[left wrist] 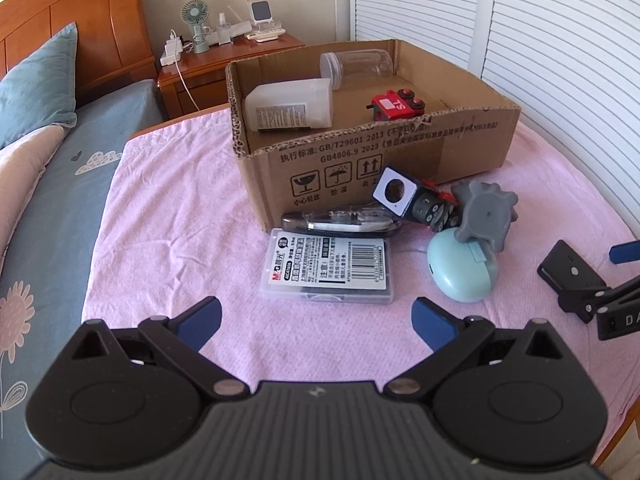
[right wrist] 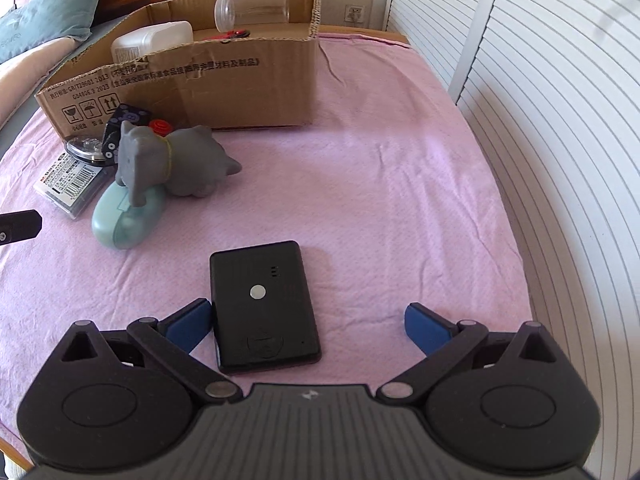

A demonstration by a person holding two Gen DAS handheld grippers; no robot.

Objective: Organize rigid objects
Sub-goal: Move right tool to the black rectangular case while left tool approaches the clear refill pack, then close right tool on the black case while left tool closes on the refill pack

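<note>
Jaws apart on both my grippers: the right gripper (right wrist: 307, 325) straddles the flat black device (right wrist: 264, 306) to carry it to the cardboard box (right wrist: 248, 92), the left gripper (left wrist: 318, 320) waits empty

Your left gripper (left wrist: 317, 320) sits low in frame, jaws spread wide, gripping nothing. Your right gripper (right wrist: 308, 326) sits likewise, jaws wide apart; its left fingertip (right wrist: 192, 320) is lower left of centre.

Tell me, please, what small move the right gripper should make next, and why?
Probably shut the right gripper on the black device: the device lies flat on the pink cloth between the open fingers, the left one nearly touching its edge, and the cardboard box already holds other things.
</note>
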